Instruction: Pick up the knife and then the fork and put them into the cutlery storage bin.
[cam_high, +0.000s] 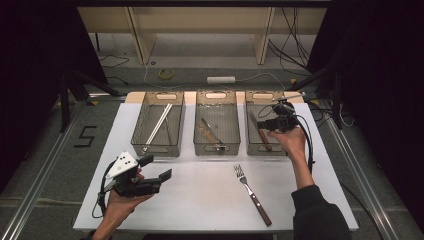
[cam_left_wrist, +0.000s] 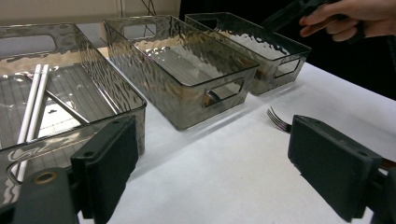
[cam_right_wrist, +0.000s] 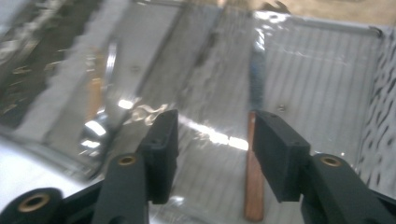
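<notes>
A fork (cam_high: 252, 192) with a wooden handle lies on the white table (cam_high: 200, 200), its tines (cam_left_wrist: 279, 122) showing in the left gripper view. A knife (cam_right_wrist: 254, 182) with a wooden handle lies in the right-hand clear bin (cam_high: 252, 147). My right gripper (cam_high: 262, 124) hovers over that bin, its jaws open and apart from the knife, nothing between them (cam_right_wrist: 215, 140). Near the table's front left corner, my left gripper (cam_high: 159, 168) is held low, open and empty (cam_left_wrist: 215, 163), pointing toward the bins.
Three clear bins stand in a row at the back of the table. The left bin (cam_high: 175, 149) holds pale chopsticks (cam_high: 157, 127); the middle bin (cam_high: 197, 147) holds wooden-handled cutlery (cam_high: 210, 132). Dark curtains flank the table, with cables on the floor behind.
</notes>
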